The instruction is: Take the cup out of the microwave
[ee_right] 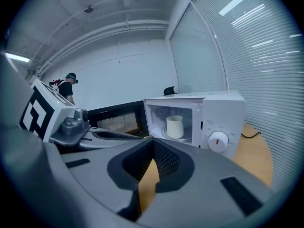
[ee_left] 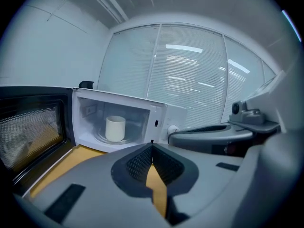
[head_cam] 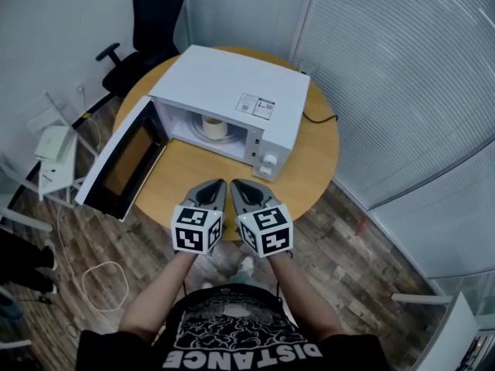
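A round wooden table (head_cam: 321,165) fills the middle of the scene. On its far half stands a white box-shaped microwave (head_cam: 232,83). A black office chair (head_cam: 155,18) sits beyond the table on the far left. The microwave's dark-windowed door (head_cam: 124,161) hangs wide open to the left, leaving the cavity exposed. Near the table's front edge, the left gripper (head_cam: 219,184) and the right gripper (head_cam: 237,184) hover side by side, both pointing toward the microwave. Each is clenched, its jaws meeting at the tips with nothing between them. The cream cylindrical cup (head_cam: 214,127) stands upright on the glass turntable inside the cavity, well apart from both grippers. A white round dial (ee_right: 219,140) is on the microwave's right-hand panel.
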